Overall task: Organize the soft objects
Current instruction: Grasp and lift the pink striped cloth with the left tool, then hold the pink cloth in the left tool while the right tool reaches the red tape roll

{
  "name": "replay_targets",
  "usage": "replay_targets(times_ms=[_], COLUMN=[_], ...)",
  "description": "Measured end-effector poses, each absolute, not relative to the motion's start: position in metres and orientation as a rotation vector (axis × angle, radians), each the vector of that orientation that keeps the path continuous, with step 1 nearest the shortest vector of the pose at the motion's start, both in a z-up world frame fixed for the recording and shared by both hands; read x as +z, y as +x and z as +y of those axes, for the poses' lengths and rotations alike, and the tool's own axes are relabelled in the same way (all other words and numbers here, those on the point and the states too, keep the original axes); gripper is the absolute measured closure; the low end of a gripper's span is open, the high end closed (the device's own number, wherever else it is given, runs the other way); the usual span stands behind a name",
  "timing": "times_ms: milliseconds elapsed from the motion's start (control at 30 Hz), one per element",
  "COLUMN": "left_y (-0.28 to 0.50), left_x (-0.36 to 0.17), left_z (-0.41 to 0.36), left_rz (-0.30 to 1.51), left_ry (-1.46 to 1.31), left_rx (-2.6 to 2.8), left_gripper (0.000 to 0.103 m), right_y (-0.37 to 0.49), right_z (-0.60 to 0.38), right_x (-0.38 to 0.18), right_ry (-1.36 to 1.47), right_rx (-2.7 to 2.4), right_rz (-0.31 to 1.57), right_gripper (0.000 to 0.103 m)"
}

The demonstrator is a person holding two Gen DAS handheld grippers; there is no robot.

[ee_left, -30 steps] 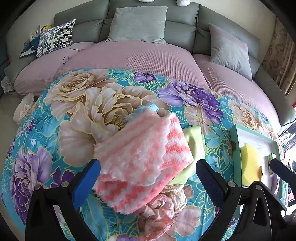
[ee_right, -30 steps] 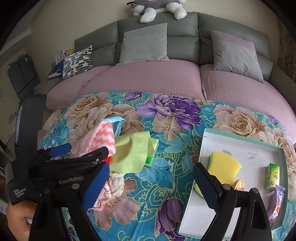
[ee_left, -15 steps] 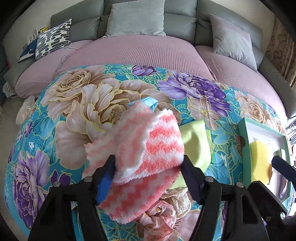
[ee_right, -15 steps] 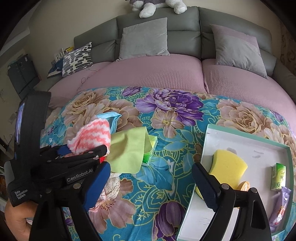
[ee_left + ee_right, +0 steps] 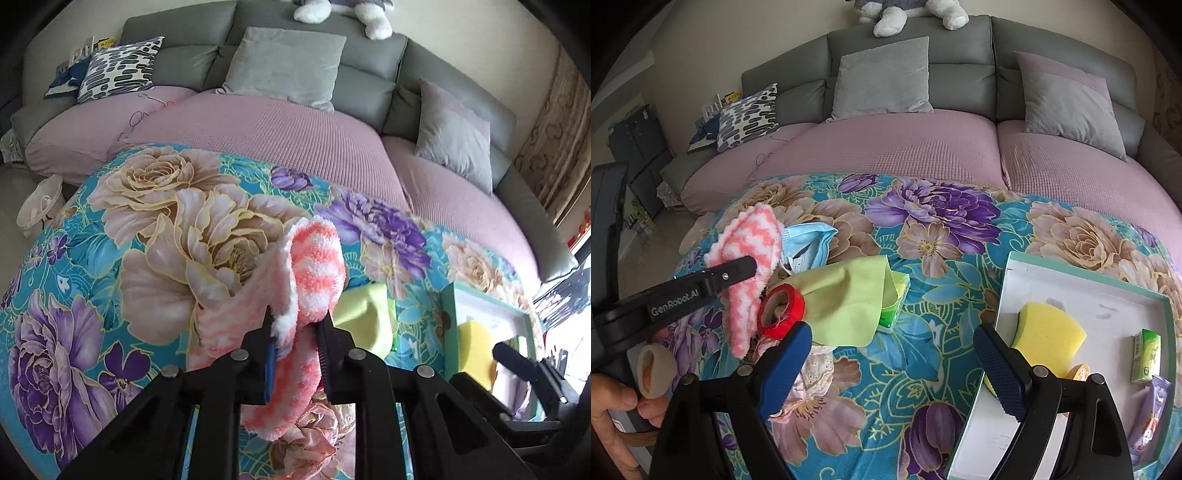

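Fingers (image 5: 999, 373) beside sponge (image 5: 1051, 334) in tray (image 5: 1082, 275)

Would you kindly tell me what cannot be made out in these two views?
- Left wrist view: the tray's contents beyond the yellow sponge are hidden by the right gripper.
- Right wrist view: whatever lies beneath the green cloth is covered; only a corner of a green pack shows.
- Both views: the plush toy on the sofa back is cut off by the top edge.
- Right wrist view: print on the purple sachet is too small.
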State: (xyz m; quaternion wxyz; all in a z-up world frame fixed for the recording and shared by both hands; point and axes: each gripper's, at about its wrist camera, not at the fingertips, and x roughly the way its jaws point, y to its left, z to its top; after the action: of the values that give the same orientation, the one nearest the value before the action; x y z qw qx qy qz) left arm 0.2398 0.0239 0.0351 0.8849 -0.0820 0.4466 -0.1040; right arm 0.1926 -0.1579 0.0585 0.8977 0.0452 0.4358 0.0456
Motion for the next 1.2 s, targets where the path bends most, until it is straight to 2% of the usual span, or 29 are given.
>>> replay_targets(times_ms=[467, 767, 867, 933, 967, 1200], left_y=[0.215, 0.211, 0.212, 0.214, 0.214, 0.22], left_x=[0.071, 0.057, 0.054, 0.052, 0.051, 0.041], left_z=[0.094, 0.133, 0.134, 0.135, 0.135, 0.133], left_rz=[0.801, 0.842, 0.847, 0.853, 0.857, 0.894], left_ry=[-0.259, -0.306, -0.313, -0.317, -0.318, -0.324], left_rx=[0.006, 0.135, 0.133, 0.127, 0.125, 0.129], left_gripper=[0.084, 0.084, 0.084, 0.084, 0.084, 0.084], right_y=[0.2, 0.217, 0.22, 0.222, 0.224, 0.225], right_z=[-0.102, -0.05, -0.04, -0.037, -0.036, -0.028], right_x=[0.046, 0.021, 0.013, 0.009, 0.007, -0.001], right_ry=[0.021, -0.101, -0.144, -0.161, -0.159, -0.2], right_rx=[0.242, 0.3, 0.294, 0.286, 0.288, 0.299], right_rz=[0.908, 0.952, 0.957, 0.962, 0.964, 0.966], right_gripper=[0.022, 0.03, 0.035, 0.044, 0.045, 0.047])
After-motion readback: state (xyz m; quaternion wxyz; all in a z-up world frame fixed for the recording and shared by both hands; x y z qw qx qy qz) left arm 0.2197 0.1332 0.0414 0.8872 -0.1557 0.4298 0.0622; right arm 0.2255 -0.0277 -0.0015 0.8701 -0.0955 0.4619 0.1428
